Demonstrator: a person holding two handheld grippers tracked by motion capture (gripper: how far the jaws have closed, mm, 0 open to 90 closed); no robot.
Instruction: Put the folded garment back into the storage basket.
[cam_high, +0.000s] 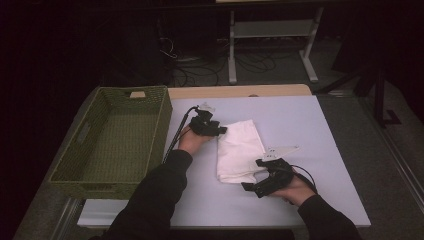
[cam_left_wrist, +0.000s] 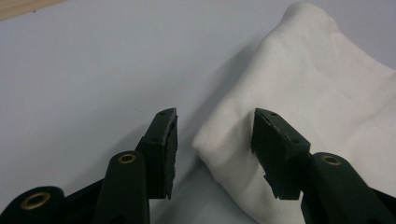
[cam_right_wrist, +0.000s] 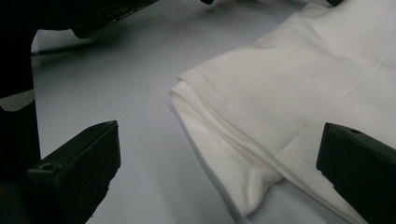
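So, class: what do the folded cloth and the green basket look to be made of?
Folded cloth: seemingly woven cotton-like fabric, white, matt; stitched hem and soft layered folds show. Green basket: apparently woven wicker or plastic strands, matt olive; a fine weave pattern covers its walls and floor.

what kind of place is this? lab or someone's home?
Most likely a lab or workshop recording bench, not a home: a plain white table holding just a folded white cloth and a green woven basket, with loose cables and bare bench frames on the dark floor behind.
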